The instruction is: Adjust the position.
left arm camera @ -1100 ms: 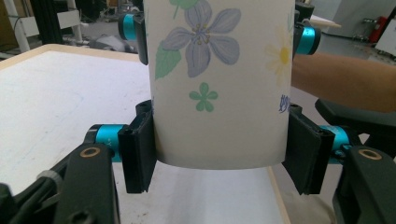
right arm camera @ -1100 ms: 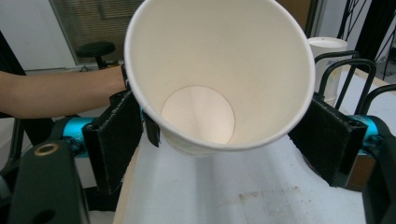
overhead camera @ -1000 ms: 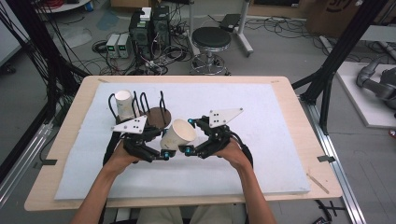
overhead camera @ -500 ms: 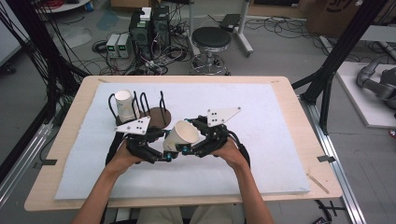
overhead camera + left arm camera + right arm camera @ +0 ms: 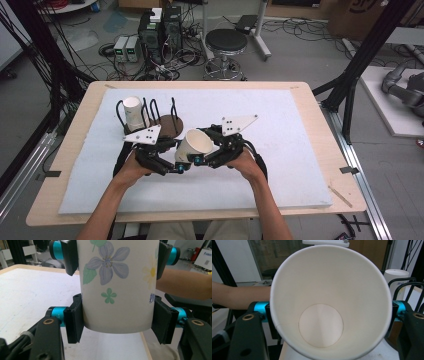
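- Centrally, over the white mat point(image 5: 300, 165) on the wooden table point(image 5: 325, 125), a paper cup point(image 5: 194, 145) is held in the air between the two grippers, tilted with its open mouth toward two o'clock.
- Left gripper point(image 5: 172, 166): its jaws are clamped tight on the cup's base end. In the left gripper view the pads point(image 5: 75, 320) press against both sides of the flower-printed wall point(image 5: 117, 285) near the bottom rim.
- Right gripper point(image 5: 202, 157): it comes in from the four o'clock side of the cup, and its jaws have just been closing with the cup between them. In the left gripper view its black pads point(image 5: 71, 255) sit against the cup's wall higher up, toward the mouth. In the right gripper view the cup's white inside point(image 5: 329, 302) faces the camera, with the jaws on either side.
- At ten o'clock from the held cup stands a black wire rack point(image 5: 150, 112) on a dark round base, with a second white cup point(image 5: 132, 112) upright in it.
- Both forearms come in from six o'clock.
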Demonstrator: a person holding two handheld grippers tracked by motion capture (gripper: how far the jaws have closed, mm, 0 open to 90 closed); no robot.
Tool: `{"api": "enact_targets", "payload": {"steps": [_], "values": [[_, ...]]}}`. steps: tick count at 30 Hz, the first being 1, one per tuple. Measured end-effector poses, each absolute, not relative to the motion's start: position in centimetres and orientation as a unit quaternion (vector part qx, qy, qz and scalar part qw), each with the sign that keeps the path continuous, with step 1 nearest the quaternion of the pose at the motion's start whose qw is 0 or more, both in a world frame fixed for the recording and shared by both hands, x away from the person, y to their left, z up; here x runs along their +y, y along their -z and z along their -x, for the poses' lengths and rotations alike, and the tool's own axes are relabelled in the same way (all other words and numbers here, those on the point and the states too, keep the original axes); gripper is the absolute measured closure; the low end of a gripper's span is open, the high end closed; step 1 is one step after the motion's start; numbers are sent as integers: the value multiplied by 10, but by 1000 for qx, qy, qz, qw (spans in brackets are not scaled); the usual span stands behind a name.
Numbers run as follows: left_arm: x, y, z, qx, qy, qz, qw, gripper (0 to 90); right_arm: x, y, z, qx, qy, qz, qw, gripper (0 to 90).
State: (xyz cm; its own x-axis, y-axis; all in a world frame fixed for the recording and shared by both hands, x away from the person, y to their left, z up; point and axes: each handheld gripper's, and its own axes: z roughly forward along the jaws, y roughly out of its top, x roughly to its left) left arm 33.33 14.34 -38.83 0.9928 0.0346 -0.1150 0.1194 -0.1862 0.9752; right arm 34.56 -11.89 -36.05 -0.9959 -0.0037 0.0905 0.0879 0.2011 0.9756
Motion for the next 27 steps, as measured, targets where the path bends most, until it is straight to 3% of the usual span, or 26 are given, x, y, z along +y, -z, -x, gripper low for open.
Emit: {"api": "enact_targets", "payload": {"steps": [23,25,27], "values": [[144,388,-332,49,32,-766,640,349,-119,360,-345,-774,632,24,38,305],[143,388,-332,60,31,-763,643,275,-119,360,-344,-773,633,24,38,304],[143,389,-333,75,29,-762,643,126,-119,360,-344,-773,633,25,37,304]]}}
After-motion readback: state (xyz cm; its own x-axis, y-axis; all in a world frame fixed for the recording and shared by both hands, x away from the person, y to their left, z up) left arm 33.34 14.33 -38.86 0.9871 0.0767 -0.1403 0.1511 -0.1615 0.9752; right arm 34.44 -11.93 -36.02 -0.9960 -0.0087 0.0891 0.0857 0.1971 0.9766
